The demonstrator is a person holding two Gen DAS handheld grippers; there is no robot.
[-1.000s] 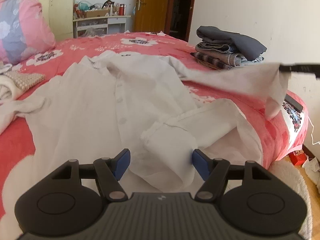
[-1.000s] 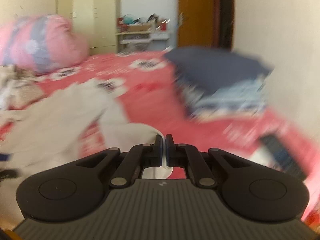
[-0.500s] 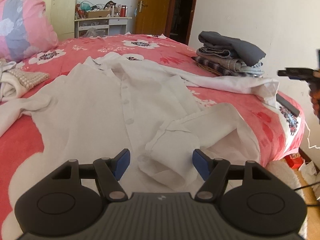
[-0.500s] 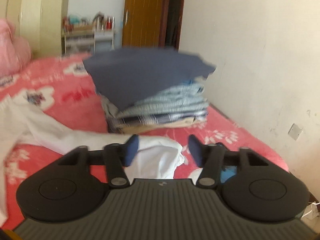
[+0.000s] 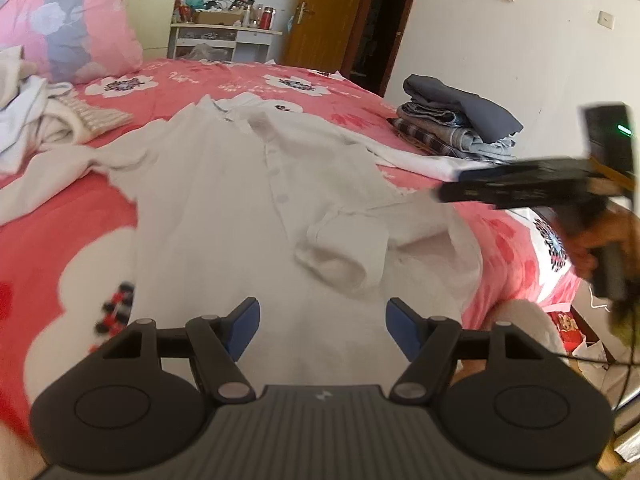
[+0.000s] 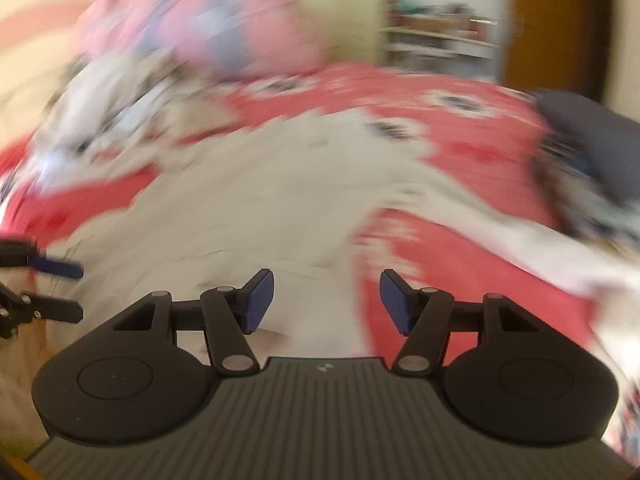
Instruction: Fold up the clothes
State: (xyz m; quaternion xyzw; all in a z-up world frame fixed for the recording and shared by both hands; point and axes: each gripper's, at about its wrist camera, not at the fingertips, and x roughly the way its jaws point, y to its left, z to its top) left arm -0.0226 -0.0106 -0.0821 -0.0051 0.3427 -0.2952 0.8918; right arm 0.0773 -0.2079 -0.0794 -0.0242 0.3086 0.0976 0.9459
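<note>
1. Since the earlier frames, the right gripper has let go of the white shirt's sleeve, which it held pinched a second ago, and has swung away from the stack of folded clothes toward the middle of the bed; the sleeve now lies stretched out on the bedspread.
2. Left wrist view: the left gripper hangs over the lower part of the white shirt, its blue fingers spread with nothing between them.
3. Same view: the shirt lies buttoned side up on the red flowered bedspread, collar toward the far end, one sleeve folded across its front.
4. Same view: a stack of folded clothes, dark grey on top, sits at the bed's right edge by the white wall.
5. Same view: a pink quilt and crumpled laundry lie at the left; a cluttered white dresser and a brown door stand behind. No writing can be read.
6. Same view: at the right, a hand holds the other gripper, seen side on.
7. Right wrist view: heavily blurred. The right gripper's fingers stand apart and empty above the shirt's edge and the bedspread; the other gripper's tips show at the left edge.
</note>
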